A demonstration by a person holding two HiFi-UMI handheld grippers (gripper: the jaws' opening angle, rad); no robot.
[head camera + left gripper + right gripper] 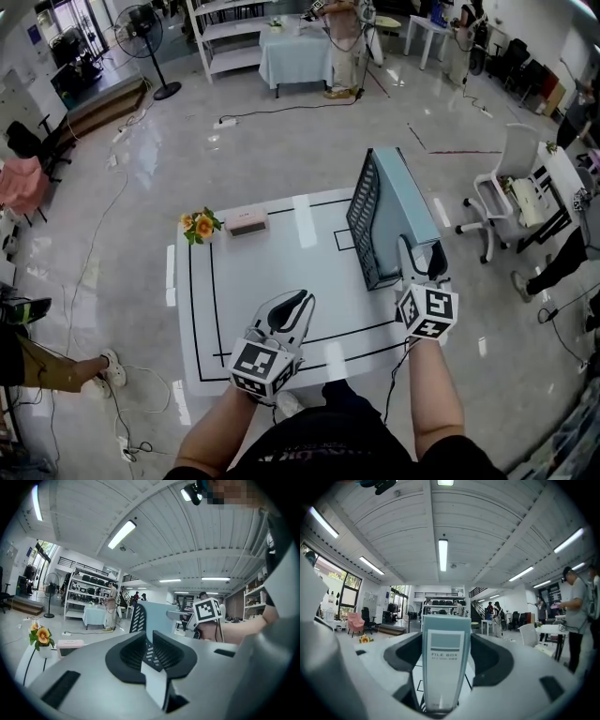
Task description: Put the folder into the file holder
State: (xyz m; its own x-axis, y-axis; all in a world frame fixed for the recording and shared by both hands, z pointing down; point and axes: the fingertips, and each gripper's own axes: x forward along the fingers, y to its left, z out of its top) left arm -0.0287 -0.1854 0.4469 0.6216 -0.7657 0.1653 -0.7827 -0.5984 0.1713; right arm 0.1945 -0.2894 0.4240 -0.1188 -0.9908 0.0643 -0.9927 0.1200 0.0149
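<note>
Left gripper (302, 298), its jaws barely parted and empty, is held over the table (244, 281). The folder (403, 202) appears seated upright in the file holder (361, 220) — the right gripper (419, 251) jaws are spread either side of its spine, seemingly unclamped. Withdrawal is best made straight back, so nothing is dragged out.

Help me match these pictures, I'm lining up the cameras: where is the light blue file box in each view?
Head view: file box right of centre, with the dark mesh holder along its left.
Left gripper view: near centre, beyond the jaws.
Right gripper view: low centre, spine towards the camera, between the jaws.
Shared landmark: orange flowers, left of the box in all three.
</note>
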